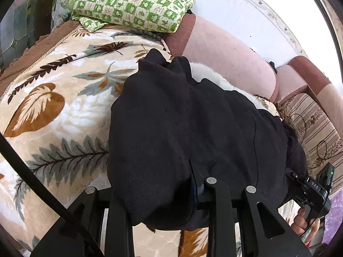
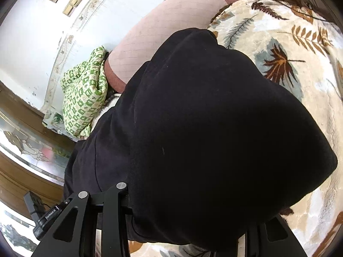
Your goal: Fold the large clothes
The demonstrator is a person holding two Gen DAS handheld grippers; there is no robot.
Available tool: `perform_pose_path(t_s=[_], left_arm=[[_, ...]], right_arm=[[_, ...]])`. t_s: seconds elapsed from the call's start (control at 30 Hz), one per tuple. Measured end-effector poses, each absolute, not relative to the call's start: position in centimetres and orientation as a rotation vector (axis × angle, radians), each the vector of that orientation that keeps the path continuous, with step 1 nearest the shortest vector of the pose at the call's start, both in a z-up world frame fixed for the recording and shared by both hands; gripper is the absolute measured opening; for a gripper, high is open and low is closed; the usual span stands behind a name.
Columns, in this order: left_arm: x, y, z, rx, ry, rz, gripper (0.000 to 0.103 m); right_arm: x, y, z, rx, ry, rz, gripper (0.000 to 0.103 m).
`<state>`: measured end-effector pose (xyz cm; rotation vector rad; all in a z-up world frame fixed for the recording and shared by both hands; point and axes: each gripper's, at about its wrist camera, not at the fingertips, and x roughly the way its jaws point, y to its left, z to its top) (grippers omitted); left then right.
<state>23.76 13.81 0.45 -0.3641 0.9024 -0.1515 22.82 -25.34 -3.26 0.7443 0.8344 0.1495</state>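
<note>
A black garment (image 1: 193,128) is being held over a leaf-patterned blanket (image 1: 53,111) that is covering a sofa, its far part lying towards the sofa's back edge, just beside a pink backrest (image 1: 225,57), and its near hem being lifted above the blanket's front edge. In the left wrist view, the cloth is being pinched in the left gripper (image 1: 163,197), whose jaws are standing only narrowly apart with a thick fold draped between and over them. In the right wrist view, the right gripper (image 2: 186,220) is standing about half open, with a bulky fold being bunched between its fingers; only the left finger (image 2: 115,209) is showing, the other being buried under cloth. The garment is judged to be soft, limp, fleecy and fairly heavy, so sagging between the two grips is being expected; hold is best being taken at the hem corners, through all layers, since a thick bundle may be slipping. White fleece lining (image 1: 205,72) is showing at its far edge. A green checked cloth (image 1: 133,4) is lying folded at the sofa's far left corner. The letters "DAS" are being read on the other gripper's body (image 1: 315,185); no brand is being made out on the garment.
</note>
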Motion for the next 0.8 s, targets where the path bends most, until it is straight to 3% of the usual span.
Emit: perform_pose_path(t_s=[0.23,0.37,0.43,0.6,0.8], left_arm=[[24.5,13.6,-0.5,-0.36,0.918,-0.119,0.032],[24.6,13.7,-0.9,-0.367,0.919,-0.09,0.041],[24.4,14.0,-1.1,-0.385,0.921,-0.062,0.048],[21.4,15.4,-0.3,-0.46,0.942,-0.076,0.049],[17.3,16.5,3.6,-0.285,0.869,0.027,0.054]], right_arm=[[23.7,-25.0,-4.1,0.727,0.859,0.11,0.05],[23.6,-25.0,-4.5,0.717,0.866,0.1,0.053],[23.6,-25.0,-4.7,0.716,0.871,0.097,0.062],[21.6,-25.3,-5.0,0.731,0.876,0.044,0.077],[15.1,-26.4,-3.3,0.664,0.805,-0.004,0.078]])
